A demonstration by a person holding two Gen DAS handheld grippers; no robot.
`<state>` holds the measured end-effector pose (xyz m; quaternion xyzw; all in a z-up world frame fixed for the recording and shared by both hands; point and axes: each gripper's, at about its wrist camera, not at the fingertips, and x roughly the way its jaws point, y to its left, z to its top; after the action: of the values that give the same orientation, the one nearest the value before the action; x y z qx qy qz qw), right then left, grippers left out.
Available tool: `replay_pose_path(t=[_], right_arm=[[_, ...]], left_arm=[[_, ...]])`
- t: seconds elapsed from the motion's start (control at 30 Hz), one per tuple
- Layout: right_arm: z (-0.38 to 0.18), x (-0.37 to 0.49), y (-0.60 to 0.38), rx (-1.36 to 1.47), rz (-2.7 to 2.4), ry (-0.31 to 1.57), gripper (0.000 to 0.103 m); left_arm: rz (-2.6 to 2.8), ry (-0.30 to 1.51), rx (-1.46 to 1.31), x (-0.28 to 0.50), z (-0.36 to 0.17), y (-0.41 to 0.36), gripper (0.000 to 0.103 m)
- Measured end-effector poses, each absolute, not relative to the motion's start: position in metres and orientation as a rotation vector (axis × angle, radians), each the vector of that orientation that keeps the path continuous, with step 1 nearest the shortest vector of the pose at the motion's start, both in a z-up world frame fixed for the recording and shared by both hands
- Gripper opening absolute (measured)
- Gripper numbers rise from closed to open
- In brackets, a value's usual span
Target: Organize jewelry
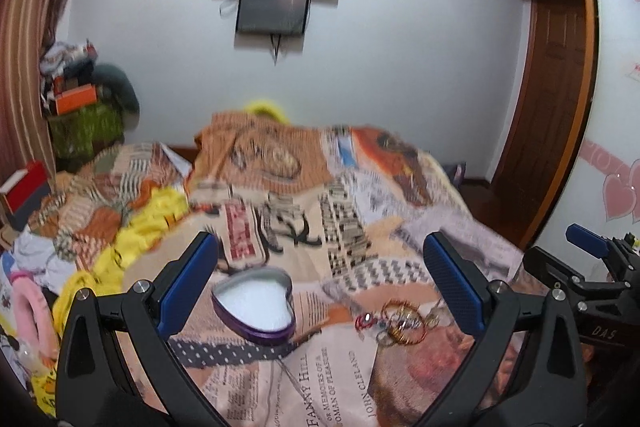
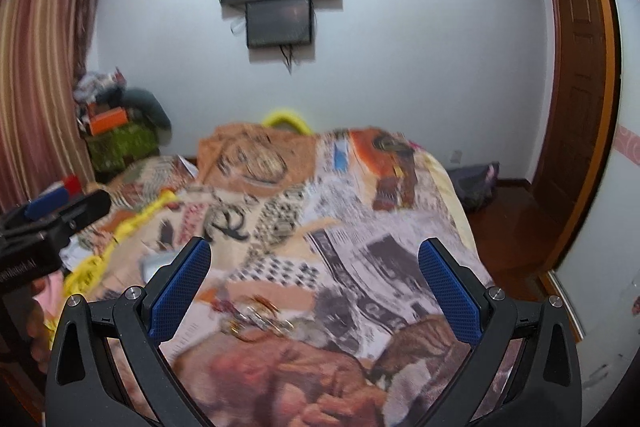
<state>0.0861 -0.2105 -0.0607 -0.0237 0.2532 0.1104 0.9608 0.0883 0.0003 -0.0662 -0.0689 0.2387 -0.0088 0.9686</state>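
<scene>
On the patterned bedspread, nothing is sorted yet — the heart-shaped tin at near left sits empty, white-lined. Right of it lies the jewelry, a loose tangle of gold and red rings. Left gripper and right gripper gape wide, holding nothing.

Heart tin and jewelry on the bed

Open heart-shaped tin lies on the printed bedspread; tangled bangles sit just right of it, apart.

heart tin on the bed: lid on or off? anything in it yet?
Open, no lid on the heart tin. Only its white lining shows, no jewelry inside. The bangles lie on the blanket beside it.
</scene>
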Motion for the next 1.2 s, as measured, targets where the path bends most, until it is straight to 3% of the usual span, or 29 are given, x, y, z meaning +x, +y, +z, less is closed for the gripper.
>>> replay_pose_path(t=[0.13, 0.33, 0.77, 0.9, 1.07, 1.2], right_arm=[[-0.083, 0.096, -0.212, -0.069, 0.222, 0.592, 0.103], [-0.109, 0.104, -0.218, -0.084, 0.246, 0.679, 0.102], [-0.136, 0.12, -0.207, -0.071, 0.411, 0.812, 0.057], [-0.142, 0.126, -0.199, -0.081, 0.447, 0.847, 0.041], [-0.148, 0.13, -0.193, -0.096, 0.484, 0.876, 0.035], [-0.155, 0.134, -0.19, -0.109, 0.49, 0.899, 0.029]], left_arm=[[-0.02, 0.586, -0.143, 0.108, -0.096, 0.0, 0.103], [-0.046, 0.722, -0.15, 0.126, -0.138, -0.004, 0.089], [-0.199, 0.856, -0.166, 0.145, -0.166, -0.034, 0.047], [-0.229, 0.869, -0.174, 0.148, -0.166, -0.041, 0.039], [-0.258, 0.882, -0.206, 0.152, -0.168, -0.043, 0.028], [-0.271, 0.881, -0.206, 0.152, -0.169, -0.045, 0.026]])
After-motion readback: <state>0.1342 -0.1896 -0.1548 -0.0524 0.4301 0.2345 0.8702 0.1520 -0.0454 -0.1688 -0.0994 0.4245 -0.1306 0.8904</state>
